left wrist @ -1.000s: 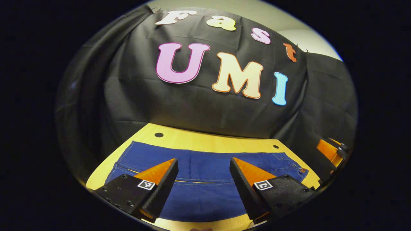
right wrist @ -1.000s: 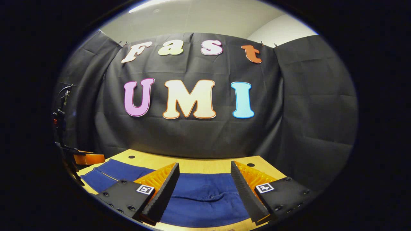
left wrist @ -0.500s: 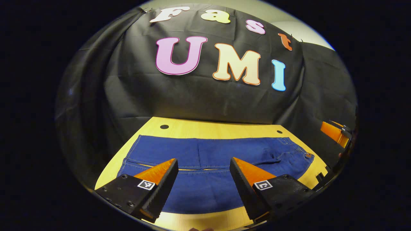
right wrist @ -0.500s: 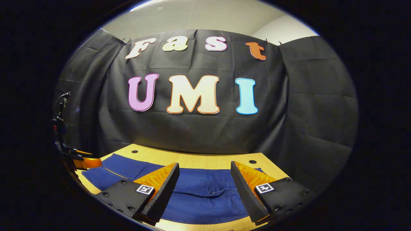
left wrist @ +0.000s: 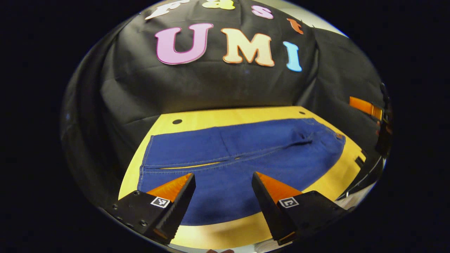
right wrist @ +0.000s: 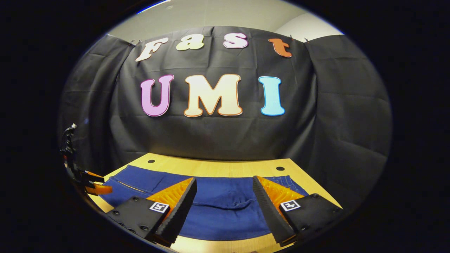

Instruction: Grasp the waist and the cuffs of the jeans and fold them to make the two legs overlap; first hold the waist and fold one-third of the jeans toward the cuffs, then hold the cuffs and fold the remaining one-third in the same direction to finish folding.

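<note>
the jeans (left wrist: 242, 158) are laid flat across the centre of the wooden table (left wrist: 225, 116), legs side by side, cuffs at the left of the frame and waist at the right in the left gripper view. the left gripper (left wrist: 223, 182) is held wide apart above the near leg, gripping nothing. the right gripper (right wrist: 224, 188) is likewise spread wide over the jeans (right wrist: 225, 211), nothing between its fingers. the other gripper (right wrist: 95, 184) is seen at lower left of the right gripper view.

One pair of jeans (left wrist: 242, 158) lies on one wooden table (left wrist: 225, 117) — two legs side by side. Two dark round holes (left wrist: 177, 121) sit in the table beyond the jeans, near its far edge. Two grippers — the left gripper (left wrist: 223, 182) and the right gripper (right wrist: 225, 186).
</note>
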{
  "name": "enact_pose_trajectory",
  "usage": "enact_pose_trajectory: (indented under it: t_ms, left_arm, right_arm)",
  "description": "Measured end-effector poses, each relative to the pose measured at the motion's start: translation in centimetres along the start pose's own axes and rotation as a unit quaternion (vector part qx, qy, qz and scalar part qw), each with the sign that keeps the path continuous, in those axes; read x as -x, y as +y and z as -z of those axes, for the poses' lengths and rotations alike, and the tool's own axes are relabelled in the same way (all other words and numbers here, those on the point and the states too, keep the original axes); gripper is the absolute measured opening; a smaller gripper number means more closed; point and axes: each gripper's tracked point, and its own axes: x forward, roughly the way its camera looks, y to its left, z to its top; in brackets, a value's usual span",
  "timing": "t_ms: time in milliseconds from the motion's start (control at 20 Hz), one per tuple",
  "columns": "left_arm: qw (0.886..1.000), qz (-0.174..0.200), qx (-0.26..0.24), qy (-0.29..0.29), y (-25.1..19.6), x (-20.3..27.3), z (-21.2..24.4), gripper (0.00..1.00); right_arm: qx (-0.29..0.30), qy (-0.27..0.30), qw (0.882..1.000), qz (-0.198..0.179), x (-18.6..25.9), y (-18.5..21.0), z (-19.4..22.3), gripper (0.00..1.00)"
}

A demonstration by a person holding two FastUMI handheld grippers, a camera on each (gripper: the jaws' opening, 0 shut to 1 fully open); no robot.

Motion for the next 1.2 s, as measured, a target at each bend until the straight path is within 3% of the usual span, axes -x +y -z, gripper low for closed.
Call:
enact_pose_trajectory:
  t_ms: [100,250,500,650,1200]
  left_arm:
    - [0.997,0.046,-0.026,0.050,0.5,0.3,2.6,0.95]
    - [0.986,0.078,-0.085,0.119,2.6,0.6,5.7,0.96]
    - [0.951,0.138,-0.173,0.215,5.2,0.7,9.9,0.96]
    - [0.931,0.163,-0.200,0.258,6.0,0.8,11.6,0.95]
    - [0.907,0.175,-0.235,0.303,7.3,1.1,13.6,0.95]
  right_arm:
    - [0.002,0.013,1.000,0.001,0.4,-0.2,0.6,0.99]
    - [0.013,0.027,1.000,0.009,1.0,-1.1,1.2,0.99]
    - [0.004,0.042,0.999,0.028,1.5,-2.7,1.8,0.99]
    - [0.009,0.049,0.998,0.043,1.7,-3.6,2.4,0.99]
    - [0.009,0.059,0.996,0.060,0.8,-5.0,2.8,0.99]
